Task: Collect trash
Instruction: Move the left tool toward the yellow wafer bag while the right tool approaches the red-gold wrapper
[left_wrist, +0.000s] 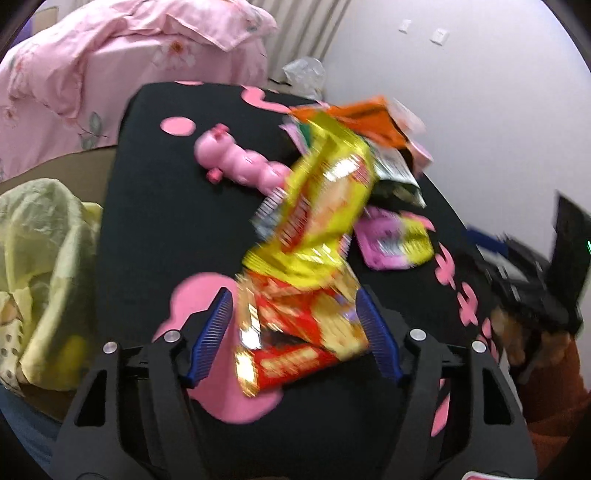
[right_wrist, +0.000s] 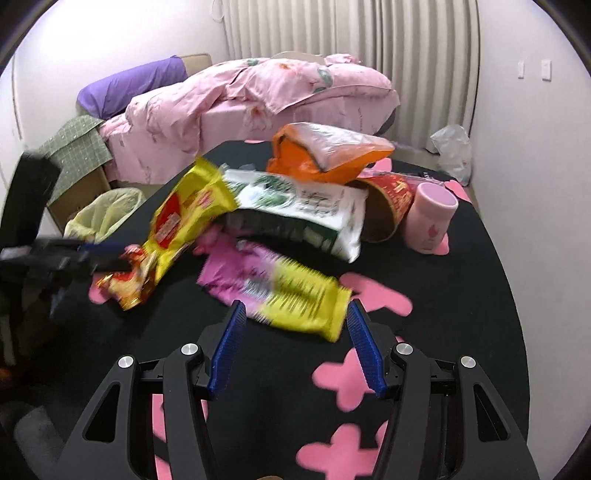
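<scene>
On the black table with pink flowers (right_wrist: 461, 295) lies a heap of snack wrappers. A yellow and red snack bag (left_wrist: 314, 229) slants off the heap, and its red end sits between the blue pads of my left gripper (left_wrist: 293, 295). The right pad touches the bag and a thin gap shows at the left pad, so the gripper is open. In the right wrist view the left gripper (right_wrist: 107, 258) comes in from the left at that bag (right_wrist: 177, 229). My right gripper (right_wrist: 297, 306) stands open just short of a pink and yellow wrapper (right_wrist: 288, 288).
An orange bag (right_wrist: 325, 151), a white and green bag (right_wrist: 303, 210), a tipped red paper cup (right_wrist: 388, 199) and a pink cup (right_wrist: 432, 218) crowd the far side. A pink toy (left_wrist: 240, 162) lies nearby. A yellow-green bin bag (left_wrist: 44, 258) hangs open off the table's left edge, before a bed.
</scene>
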